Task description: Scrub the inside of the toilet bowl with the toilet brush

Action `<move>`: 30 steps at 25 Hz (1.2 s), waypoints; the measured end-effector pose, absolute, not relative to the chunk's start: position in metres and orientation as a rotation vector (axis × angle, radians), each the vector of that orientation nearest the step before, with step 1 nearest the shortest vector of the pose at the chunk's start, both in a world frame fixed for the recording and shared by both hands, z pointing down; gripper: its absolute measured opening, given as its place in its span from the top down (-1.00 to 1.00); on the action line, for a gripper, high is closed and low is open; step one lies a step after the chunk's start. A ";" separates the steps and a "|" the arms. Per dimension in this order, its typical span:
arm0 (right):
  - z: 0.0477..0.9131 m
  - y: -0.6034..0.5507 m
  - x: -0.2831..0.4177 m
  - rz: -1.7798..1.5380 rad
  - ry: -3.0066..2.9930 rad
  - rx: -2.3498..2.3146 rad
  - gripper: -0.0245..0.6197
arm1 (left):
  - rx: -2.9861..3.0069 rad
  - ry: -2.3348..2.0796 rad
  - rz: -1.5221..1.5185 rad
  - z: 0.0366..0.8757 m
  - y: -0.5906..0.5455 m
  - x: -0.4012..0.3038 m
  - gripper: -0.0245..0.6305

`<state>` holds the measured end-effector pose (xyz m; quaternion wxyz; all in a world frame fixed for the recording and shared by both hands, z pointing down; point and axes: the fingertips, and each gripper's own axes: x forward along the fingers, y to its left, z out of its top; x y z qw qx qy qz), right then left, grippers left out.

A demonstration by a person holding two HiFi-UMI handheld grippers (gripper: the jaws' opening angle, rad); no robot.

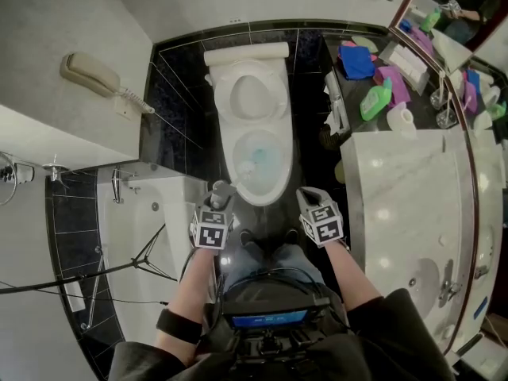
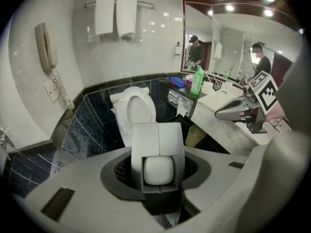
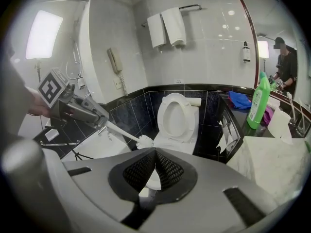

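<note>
**Inspector:** What risks were noted, starting at the grip?

**Assessor:** The left gripper [image 1: 221, 191] held the toilet brush [image 3: 127, 135] at the very top of its handle, so the whole shaft acted as a lever beyond the jaws. In my judgement, hard pressure against the porcelain could have twisted or slid the handle in the pads. A fast stroke could also have thrown the blue water over the rim of the toilet bowl [image 1: 278, 182]. That would have landed on the dark tiles and on the person's shoes [image 1: 255, 240], directly below both grippers.

**Inspector:** State of that gripper?

**Assessor:** About half open and clamped on the handle. The handle's rounded white end sat squarely between the pads in the left gripper view.

**Inspector:** And the brush head?

**Assessor:** Ahead of and below the jaws, over the near-left part of the bowl. I could not tell whether the bristles touched porcelain or water. The raised seat [image 1: 251, 95] stood beyond it.

**Inspector:** The other hand?

**Assessor:** The right gripper [image 1: 311, 198] hung just beside the left one, on the bowl's near-right side. Its pads met at the tips and there was nothing between them. It touched neither brush nor bowl.
</note>
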<state>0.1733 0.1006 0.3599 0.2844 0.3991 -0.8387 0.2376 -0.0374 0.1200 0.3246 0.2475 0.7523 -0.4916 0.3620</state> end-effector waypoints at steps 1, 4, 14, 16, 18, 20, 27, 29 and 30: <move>0.358 0.102 0.168 0.637 -2.259 1.044 0.87 | 2.031 -1.355 0.990 0.325 0.123 -0.040 0.39; 0.361 0.105 0.147 0.634 -2.311 0.956 0.87 | 1.952 -1.404 1.002 0.332 0.133 -0.054 0.39; 0.389 0.123 0.043 0.552 -2.399 0.665 0.87 | 1.679 -1.477 0.994 0.393 0.168 -0.126 0.39; 0.400 0.126 0.020 0.538 -2.399 0.624 0.87 | 1.652 -1.476 0.990 0.415 0.169 -0.142 0.39; 0.415 0.128 -0.004 0.541 -2.389 0.594 0.87 | 1.628 -1.463 0.981 0.439 0.168 -0.157 0.39; 0.434 0.128 -0.027 0.548 -2.381 0.573 0.88 | 1.601 -1.455 0.971 0.466 0.165 -0.173 0.39; 0.517 0.115 -0.098 0.546 -2.357 0.545 0.87 | 1.531 -1.412 0.974 0.567 0.153 -0.217 0.39; 0.544 0.105 -0.112 0.549 -2.342 0.560 0.87 | 1.516 -1.409 0.983 0.594 0.144 -0.231 0.39; 0.558 0.100 -0.118 0.549 -2.334 0.568 0.87 | 1.512 -1.403 0.982 0.610 0.140 -0.236 0.39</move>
